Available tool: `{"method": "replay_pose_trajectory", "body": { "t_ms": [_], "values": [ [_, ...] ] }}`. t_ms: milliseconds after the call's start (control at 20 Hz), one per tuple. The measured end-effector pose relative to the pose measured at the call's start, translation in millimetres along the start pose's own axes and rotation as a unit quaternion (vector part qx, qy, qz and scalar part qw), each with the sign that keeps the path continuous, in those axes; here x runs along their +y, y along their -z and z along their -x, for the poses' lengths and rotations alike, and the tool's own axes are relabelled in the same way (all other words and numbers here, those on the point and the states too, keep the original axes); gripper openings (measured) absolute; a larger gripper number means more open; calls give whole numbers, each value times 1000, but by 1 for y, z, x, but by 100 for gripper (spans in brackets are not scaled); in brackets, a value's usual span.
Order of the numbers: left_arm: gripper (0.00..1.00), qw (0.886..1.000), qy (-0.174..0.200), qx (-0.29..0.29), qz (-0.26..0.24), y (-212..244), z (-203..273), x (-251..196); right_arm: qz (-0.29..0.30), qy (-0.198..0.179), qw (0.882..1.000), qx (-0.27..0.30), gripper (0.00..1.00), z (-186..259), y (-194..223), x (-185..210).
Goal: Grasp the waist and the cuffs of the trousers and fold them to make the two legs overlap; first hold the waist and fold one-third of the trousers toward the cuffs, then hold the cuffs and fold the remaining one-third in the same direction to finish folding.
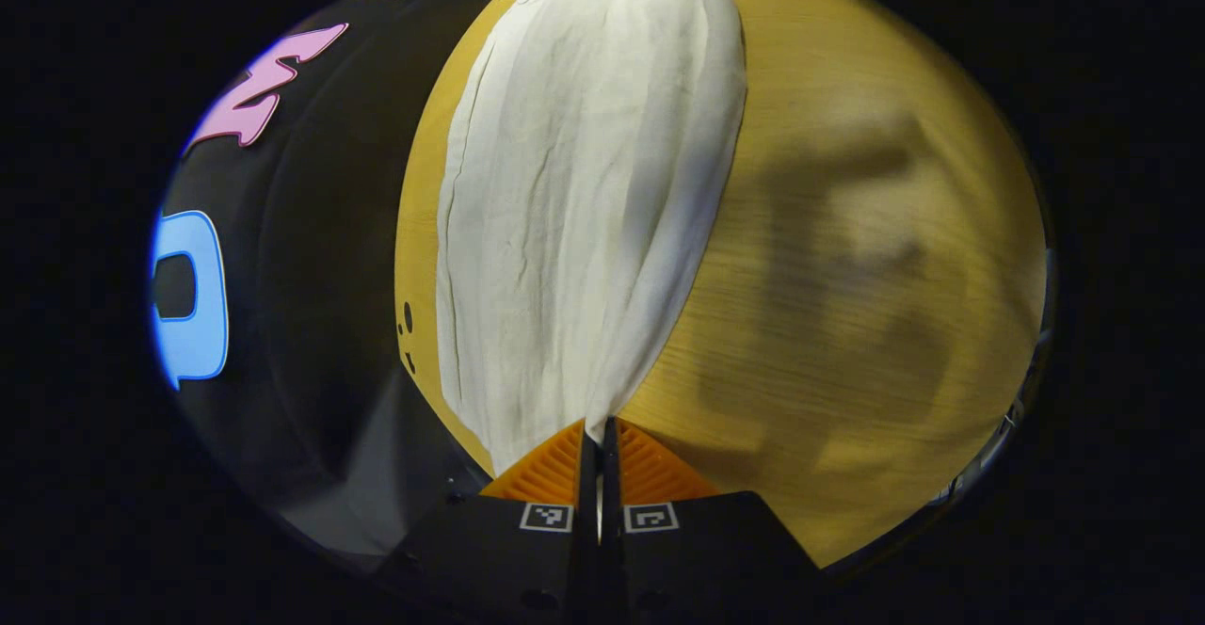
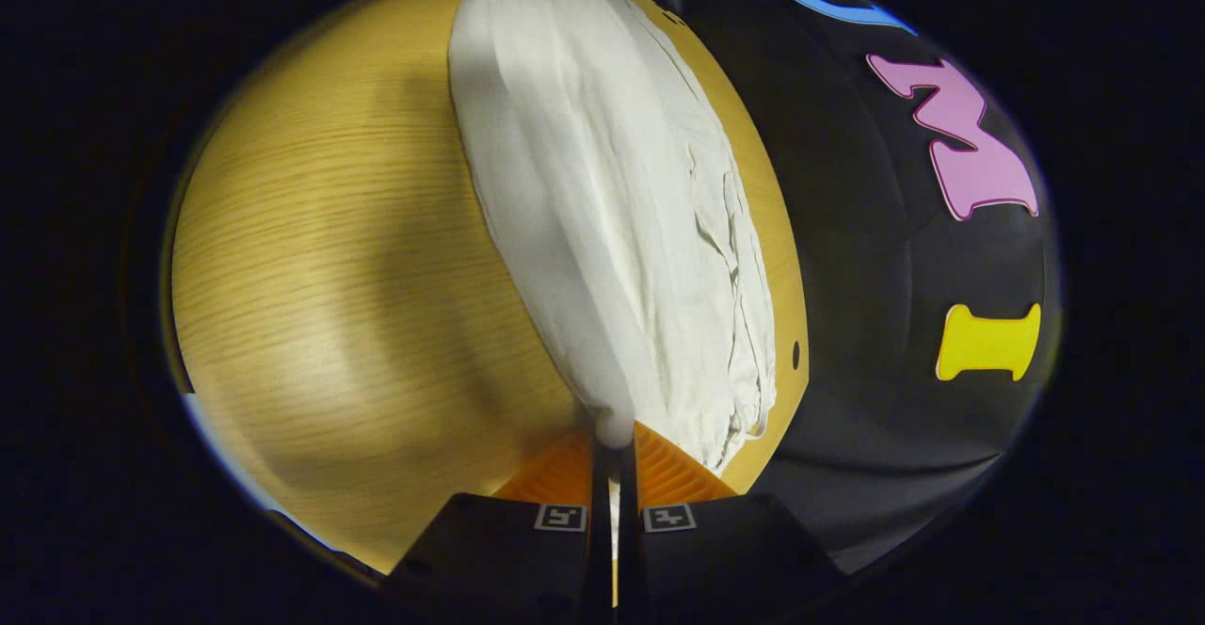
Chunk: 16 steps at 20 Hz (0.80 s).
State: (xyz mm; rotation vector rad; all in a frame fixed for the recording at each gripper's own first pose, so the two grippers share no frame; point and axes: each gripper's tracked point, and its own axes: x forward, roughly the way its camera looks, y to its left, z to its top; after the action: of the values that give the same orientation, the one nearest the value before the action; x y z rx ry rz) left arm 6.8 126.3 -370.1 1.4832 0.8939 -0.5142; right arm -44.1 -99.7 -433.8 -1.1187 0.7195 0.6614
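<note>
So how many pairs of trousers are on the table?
1. The white trousers lie stretched along the wooden table beside the booth wall, with the left gripper pinching one end and the right gripper the other.

Trousers [image 1: 584, 201] stretched lengthwise on table [image 1: 847, 230], near its edge, booth wall beyond.

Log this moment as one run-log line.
left claw: shut on trousers | right claw: shut on trousers | trousers stretched between claws over wooden table

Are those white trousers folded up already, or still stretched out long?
Stretched long. The trousers run as one strip along the table, each end pinched by a gripper.
</note>
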Motion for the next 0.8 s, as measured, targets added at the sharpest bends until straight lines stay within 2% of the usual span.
{"method": "replay_pose_trajectory", "body": {
  "t_ms": [250, 450, 550, 800],
  "values": [
    [5, 994, -29, -16, 107, -4, 23, 18, -32, 62, 997, -22, 7, 29, -12, -38],
    [5, 984, -44, -26, 173, -11, 38, 49, -96, 109, 988, -49, 7, 45, -30, -86],
    [5, 978, -45, -29, 201, -12, 39, 65, -128, 121, 983, -57, 7, 49, -37, -110],
    [5, 961, -28, -29, 272, -15, 24, 106, -178, 138, 972, -62, 7, 23, -43, -158]
  ]
}}
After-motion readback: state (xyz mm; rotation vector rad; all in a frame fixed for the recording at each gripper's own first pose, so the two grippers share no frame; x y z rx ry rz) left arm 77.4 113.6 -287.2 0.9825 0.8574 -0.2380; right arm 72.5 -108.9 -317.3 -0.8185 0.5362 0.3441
